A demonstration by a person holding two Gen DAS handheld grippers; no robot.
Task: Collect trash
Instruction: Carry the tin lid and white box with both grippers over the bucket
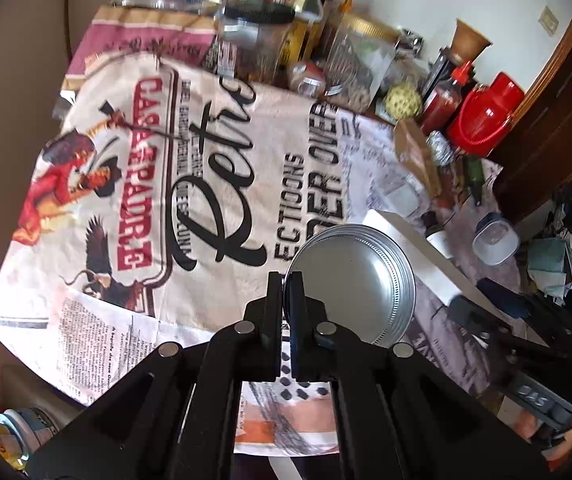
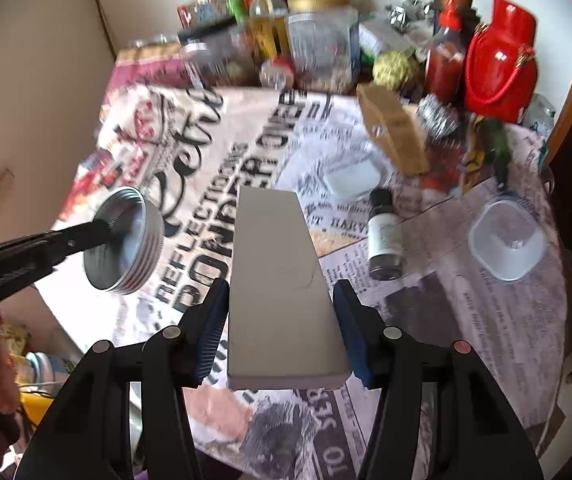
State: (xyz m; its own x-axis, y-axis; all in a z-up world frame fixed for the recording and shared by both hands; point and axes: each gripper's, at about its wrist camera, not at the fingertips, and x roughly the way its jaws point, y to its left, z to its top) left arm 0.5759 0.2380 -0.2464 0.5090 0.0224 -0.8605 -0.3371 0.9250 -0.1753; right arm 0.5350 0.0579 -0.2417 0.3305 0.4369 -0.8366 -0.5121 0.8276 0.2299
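Left gripper (image 1: 284, 280) pinched tight on lid (image 1: 351, 284) rim: thin metal, light, slippery. Right gripper (image 2: 281, 308) half-open, box (image 2: 278, 280) between the pads, seemingly clamped at its sides. Stiff, light card; both above table (image 2: 485, 320).

Silver metal lid (image 2: 126, 240) catching the light, ridged bands round its rim, pinched in the black left gripper (image 1: 284, 280). Plain pale-grey box (image 2: 282, 280) between the right gripper (image 2: 282, 300)'s blue ribbed pads (image 2: 210, 328). Underneath, a cream tablecloth (image 1: 166, 184) shouting newsprint: black lettering, a dark red banner, a figure in red. Far right, a glossy red jug (image 2: 499, 68); beside it a red sauce bottle (image 2: 443, 60).
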